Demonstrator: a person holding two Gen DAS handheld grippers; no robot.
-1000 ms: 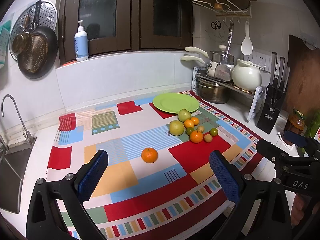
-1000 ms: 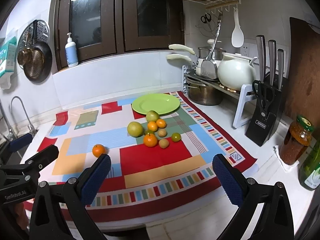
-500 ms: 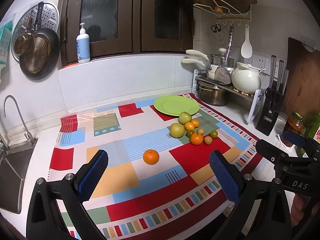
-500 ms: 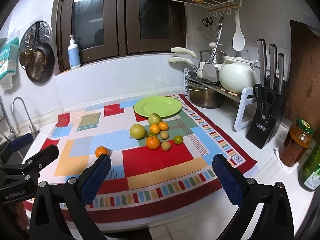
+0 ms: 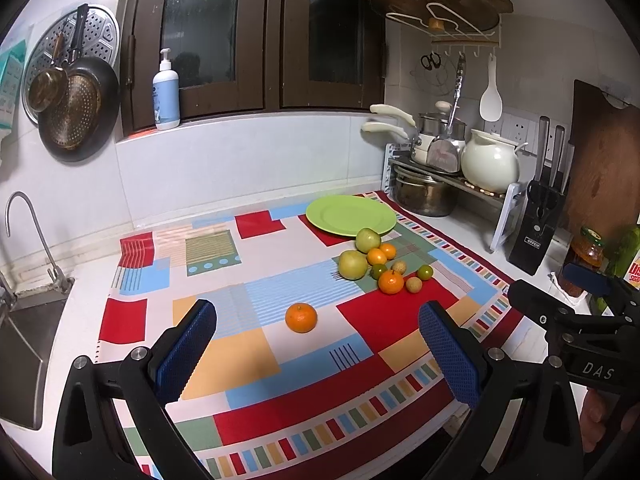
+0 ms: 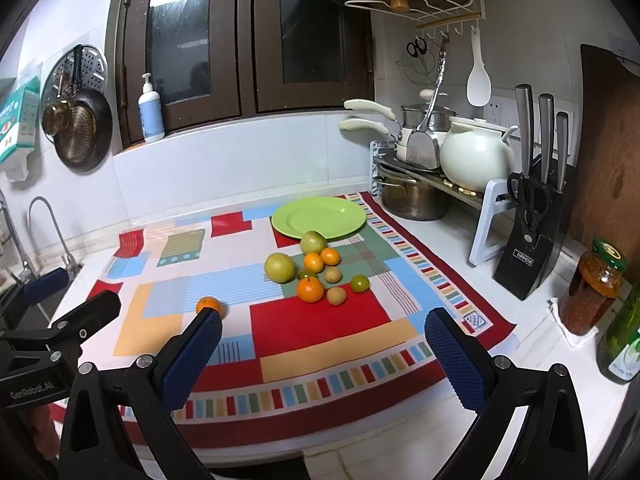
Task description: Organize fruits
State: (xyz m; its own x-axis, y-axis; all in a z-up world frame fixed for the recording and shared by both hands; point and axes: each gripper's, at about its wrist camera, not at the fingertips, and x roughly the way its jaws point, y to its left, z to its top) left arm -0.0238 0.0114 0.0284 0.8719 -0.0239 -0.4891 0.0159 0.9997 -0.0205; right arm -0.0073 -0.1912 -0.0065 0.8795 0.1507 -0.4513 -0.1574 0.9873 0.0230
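A lone orange [image 5: 301, 317] [image 6: 208, 305] lies on the patchwork cloth [image 5: 248, 296], apart from the others. A cluster of fruit [image 5: 376, 266] [image 6: 316, 270] sits just in front of an empty green plate [image 5: 351, 215] [image 6: 319, 217]: two yellow-green pears, several small oranges, green limes and tan longans. My left gripper [image 5: 318, 344] hovers open over the cloth's near edge, with the lone orange ahead between its blue pads. Open and holding nothing, my right gripper [image 6: 322, 354] hangs above the front edge of the cloth.
A sink and tap [image 5: 28, 240] lie at the left. At the right stand a pot rack with a white kettle [image 6: 476, 158], a knife block [image 6: 528, 236], a jar [image 6: 592, 288] and a green bottle [image 6: 622, 344]. Pans [image 5: 72, 108] hang on the wall.
Both views have tilted slightly upward, so the fruit and plate sit a little lower in the frames. Nothing on the cloth has moved, and both grippers stay open.
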